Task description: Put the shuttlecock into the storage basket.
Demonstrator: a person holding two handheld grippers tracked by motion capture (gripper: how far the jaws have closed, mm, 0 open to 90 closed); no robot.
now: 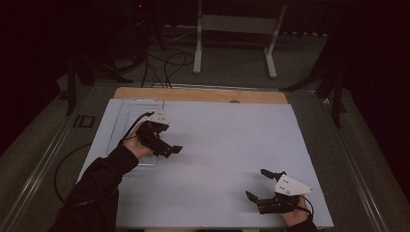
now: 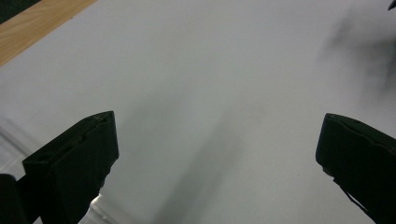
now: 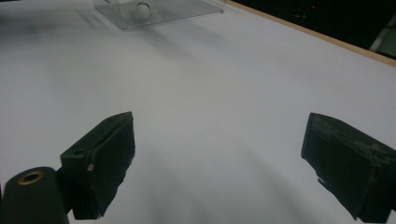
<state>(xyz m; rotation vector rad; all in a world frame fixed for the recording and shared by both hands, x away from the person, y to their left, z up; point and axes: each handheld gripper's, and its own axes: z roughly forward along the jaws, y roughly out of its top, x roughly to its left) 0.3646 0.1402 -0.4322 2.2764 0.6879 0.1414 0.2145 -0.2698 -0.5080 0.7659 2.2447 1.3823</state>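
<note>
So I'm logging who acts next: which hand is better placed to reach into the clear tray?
Left. The left tongs hover open at the clear tray's near edge; the right tongs, also open, sit at the table's opposite near corner.

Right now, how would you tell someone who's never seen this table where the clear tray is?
Start at the white table, its wooden strip along the far edge. Go to its far left corner, just behind the left gripper: the clear tray lies flat there. It is see-through, with a small white ball-like thing in it.
</note>
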